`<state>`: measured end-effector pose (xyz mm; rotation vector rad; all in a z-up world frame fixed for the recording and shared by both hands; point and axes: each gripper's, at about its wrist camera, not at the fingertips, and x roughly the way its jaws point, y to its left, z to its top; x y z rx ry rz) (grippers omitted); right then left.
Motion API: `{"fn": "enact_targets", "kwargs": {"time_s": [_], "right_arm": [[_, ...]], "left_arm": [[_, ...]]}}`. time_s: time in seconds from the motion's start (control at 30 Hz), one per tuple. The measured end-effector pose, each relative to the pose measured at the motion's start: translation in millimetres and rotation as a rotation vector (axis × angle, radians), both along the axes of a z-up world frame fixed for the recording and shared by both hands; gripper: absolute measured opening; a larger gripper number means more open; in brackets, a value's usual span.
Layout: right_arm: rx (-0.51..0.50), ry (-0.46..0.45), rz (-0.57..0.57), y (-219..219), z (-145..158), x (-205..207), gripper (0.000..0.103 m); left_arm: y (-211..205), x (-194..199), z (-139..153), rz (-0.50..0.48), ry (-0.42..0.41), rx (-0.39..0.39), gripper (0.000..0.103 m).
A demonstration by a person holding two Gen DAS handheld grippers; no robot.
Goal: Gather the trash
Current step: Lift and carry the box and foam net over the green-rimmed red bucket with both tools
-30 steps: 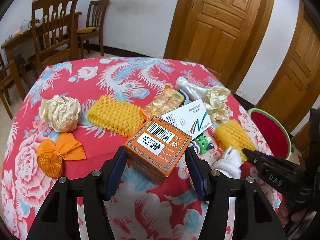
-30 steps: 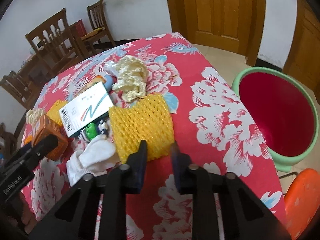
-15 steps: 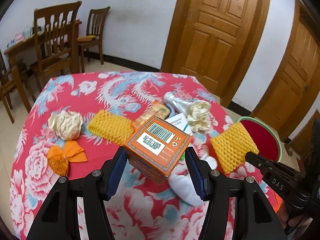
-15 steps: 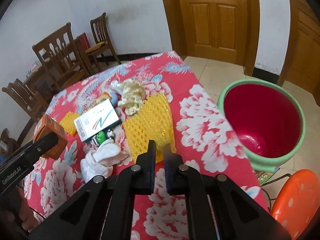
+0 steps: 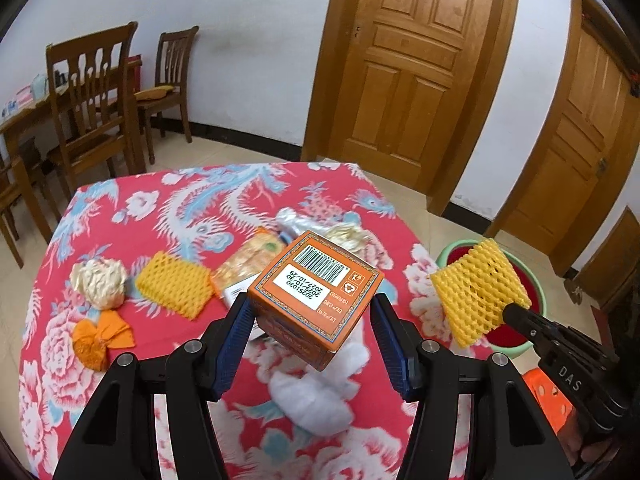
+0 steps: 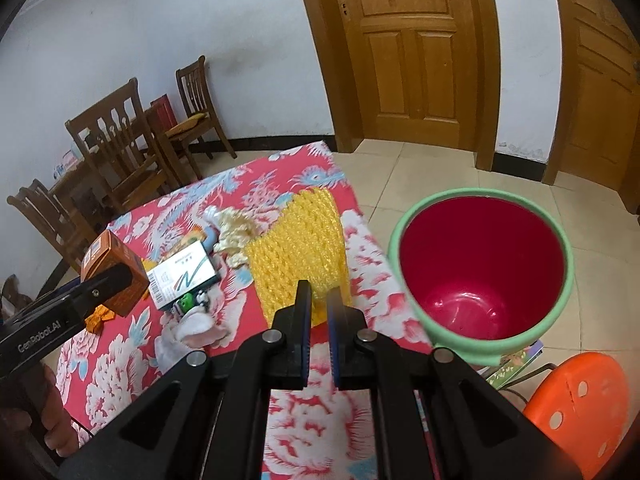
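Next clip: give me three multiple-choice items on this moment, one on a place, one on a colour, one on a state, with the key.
1. Where does the bin stand?
A. on the table
B. on the floor beside the table
C. on a chair

2. What colour is the bin's inside?
A. red
B. blue
C. white

3. What does the right gripper hold?
A. the orange box
B. nothing
C. a yellow foam net

Key:
1 B, the bin stands on the tiles off the edge of the tablecloth.
2 A, red inside with a green rim.
3 C, its jaws pinch the yellow foam net, while the left gripper holds the orange box.
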<state>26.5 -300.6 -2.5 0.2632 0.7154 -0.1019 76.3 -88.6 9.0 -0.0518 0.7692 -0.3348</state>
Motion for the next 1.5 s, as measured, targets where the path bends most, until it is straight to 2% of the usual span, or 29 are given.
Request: {"fn": "enact_targets", "kwargs": {"time_s": [0.33, 0.67, 1.13, 1.5], "right_arm": [[0.002, -0.021, -0.063, -50, 4, -10, 0.01], [0.028, 0.002, -0.166, -102, -13, -16, 0.01], [0.076, 0.082, -0.281, -157, -49, -16, 0.01], [0.1, 0.106, -0.333, -182, -63, -22, 0.011]], "left_arm": [[-58, 9, 6, -0.066, 0.01, 0.015, 0.061], [-121, 18, -1, -0.159, 0.027, 0.045, 0.061], [-200, 34, -34, -0.293, 0.093, 0.067, 0.061], [-251, 40, -60, -0.375, 0.142, 0.097, 0.061]]}}
